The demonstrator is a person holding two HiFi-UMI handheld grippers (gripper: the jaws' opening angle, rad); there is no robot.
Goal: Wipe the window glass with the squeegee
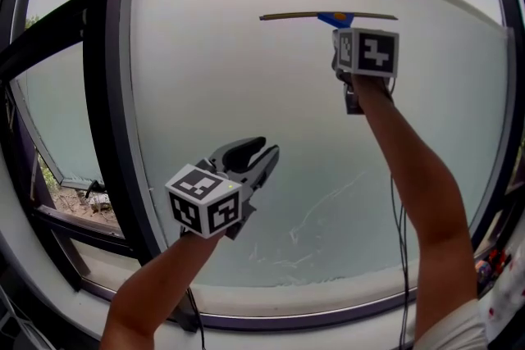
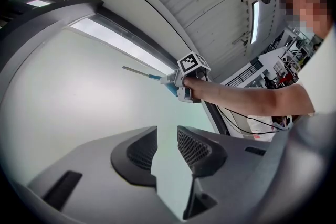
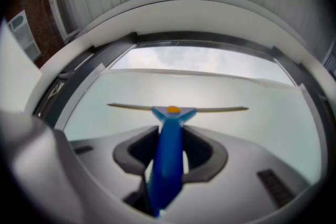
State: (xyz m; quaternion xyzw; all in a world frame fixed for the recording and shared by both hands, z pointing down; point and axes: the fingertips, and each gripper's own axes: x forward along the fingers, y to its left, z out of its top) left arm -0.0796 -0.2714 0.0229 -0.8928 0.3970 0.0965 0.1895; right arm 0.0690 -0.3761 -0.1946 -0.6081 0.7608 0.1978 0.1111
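Note:
My right gripper (image 1: 349, 33) is raised high against the window glass (image 1: 246, 94), shut on the blue handle of the squeegee (image 1: 335, 17). Its thin blade (image 3: 178, 108) lies level across the upper pane, and the blue handle (image 3: 168, 160) runs back between the jaws. In the left gripper view the squeegee (image 2: 149, 76) and the right gripper (image 2: 178, 81) show at mid frame. Lower and to the left, my left gripper (image 1: 261, 156) points at the glass, open, with nothing between its fingers (image 2: 197, 147).
A dark window frame post (image 1: 115, 94) stands at the left of the pane, with another pane (image 1: 57, 94) beyond it. Wet streaks (image 1: 312, 217) mark the lower glass above the sill (image 1: 271, 307). Cables (image 1: 402, 242) hang by the right arm.

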